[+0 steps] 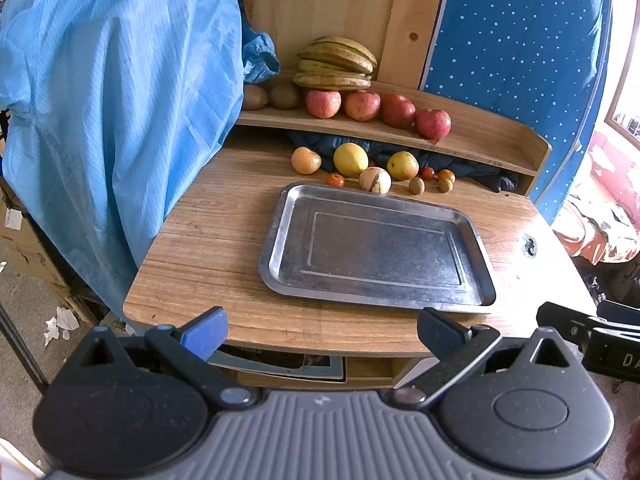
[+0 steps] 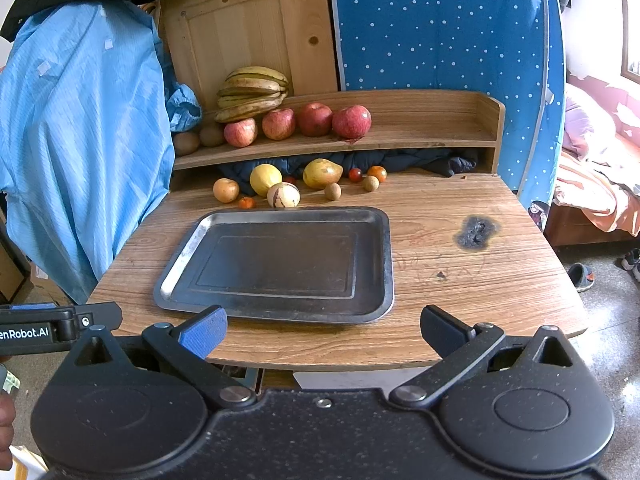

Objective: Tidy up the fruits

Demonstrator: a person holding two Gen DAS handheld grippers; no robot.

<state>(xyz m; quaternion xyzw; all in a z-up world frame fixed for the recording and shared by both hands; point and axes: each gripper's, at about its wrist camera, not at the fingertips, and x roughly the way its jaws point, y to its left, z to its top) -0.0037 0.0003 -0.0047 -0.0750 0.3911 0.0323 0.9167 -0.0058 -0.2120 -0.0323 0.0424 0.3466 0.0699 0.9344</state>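
Note:
An empty metal tray (image 1: 280, 216) (image 2: 384, 256) lies in the middle of the wooden table (image 1: 208, 232) (image 2: 480, 280). Behind it sit loose fruits: an orange (image 1: 305, 160) (image 2: 225, 190), a lemon (image 1: 350, 159) (image 2: 265, 179), a striped pale melon (image 1: 375, 180) (image 2: 283, 195), a yellow pear (image 1: 402, 165) (image 2: 322, 173) and several small fruits. On the shelf are red apples (image 1: 362, 105) (image 2: 314, 119), kiwis (image 1: 284, 96) (image 2: 186, 143) and bananas (image 1: 336, 64) (image 2: 252, 94). My left gripper (image 1: 320, 334) and right gripper (image 2: 322, 332) both hover open and empty at the table's near edge.
A blue garment (image 1: 112, 100) (image 2: 80, 128) hangs at the left, overlapping the table's left side. Dark cloth (image 1: 460, 164) is stuffed under the shelf (image 1: 480, 136). A burn mark (image 2: 476, 232) scars the table's right part. A bed (image 2: 600, 184) stands to the right.

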